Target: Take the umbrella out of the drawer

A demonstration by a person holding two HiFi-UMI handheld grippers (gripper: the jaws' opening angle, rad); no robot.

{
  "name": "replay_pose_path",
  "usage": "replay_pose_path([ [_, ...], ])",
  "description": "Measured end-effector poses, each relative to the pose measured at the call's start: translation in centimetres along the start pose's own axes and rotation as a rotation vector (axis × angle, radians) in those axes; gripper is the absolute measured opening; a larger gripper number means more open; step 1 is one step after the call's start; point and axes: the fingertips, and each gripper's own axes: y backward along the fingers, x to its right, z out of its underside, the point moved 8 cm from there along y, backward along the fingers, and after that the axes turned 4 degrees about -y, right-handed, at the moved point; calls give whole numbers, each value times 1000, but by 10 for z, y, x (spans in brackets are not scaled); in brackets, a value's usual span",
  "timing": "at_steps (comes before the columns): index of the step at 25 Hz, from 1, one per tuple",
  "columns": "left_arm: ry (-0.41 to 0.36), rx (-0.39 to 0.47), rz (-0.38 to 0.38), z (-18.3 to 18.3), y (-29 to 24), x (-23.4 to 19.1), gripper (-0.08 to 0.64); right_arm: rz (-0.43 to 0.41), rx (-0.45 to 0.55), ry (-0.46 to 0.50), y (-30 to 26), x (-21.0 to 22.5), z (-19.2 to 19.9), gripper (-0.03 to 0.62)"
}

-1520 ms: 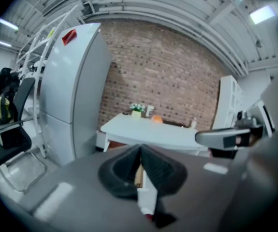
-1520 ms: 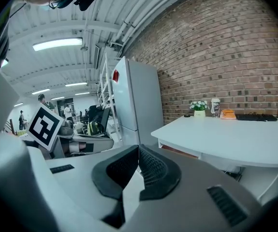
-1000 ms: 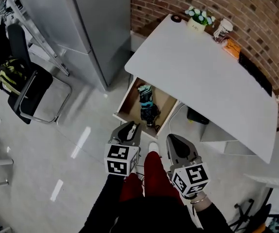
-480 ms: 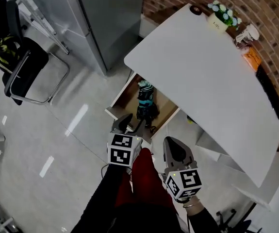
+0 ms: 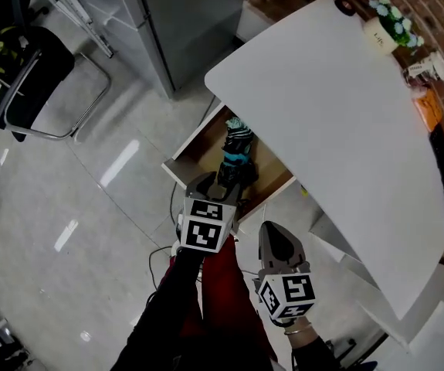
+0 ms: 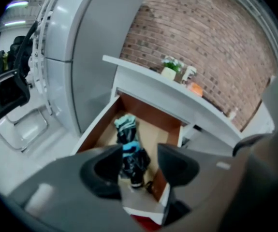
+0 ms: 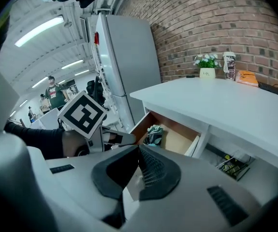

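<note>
A folded black and teal umbrella (image 5: 235, 154) (image 6: 129, 148) (image 7: 154, 134) lies lengthwise in the open wooden drawer (image 5: 197, 147) (image 6: 98, 128) under the white table (image 5: 345, 114). My left gripper (image 5: 220, 185) (image 6: 139, 163) hangs over the drawer's front edge and points down at the umbrella's near end. Its jaws have just been opening and stand apart, with nothing pressed between them; the umbrella shows through the gap further off. My right gripper (image 5: 272, 232) (image 7: 139, 151) is shut and empty. It sits to the right of the left one, short of the drawer.
A grey fridge (image 5: 183, 22) stands left of the table, and a black chair (image 5: 32, 83) stands on the tiled floor further left. A flower pot (image 5: 388, 25) and small items sit at the table's far edge by the brick wall. The person's legs are below the grippers.
Both grippers have moved down and forward toward the drawer. The left one now reaches its front edge, and its jaws have opened. The right gripper has stayed shut.
</note>
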Motion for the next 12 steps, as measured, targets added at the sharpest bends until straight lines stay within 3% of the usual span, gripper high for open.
replay_pose_path([
  [12, 67, -36, -2, 4, -63, -11, 264, -18, -80, 12, -46, 13, 19, 6],
])
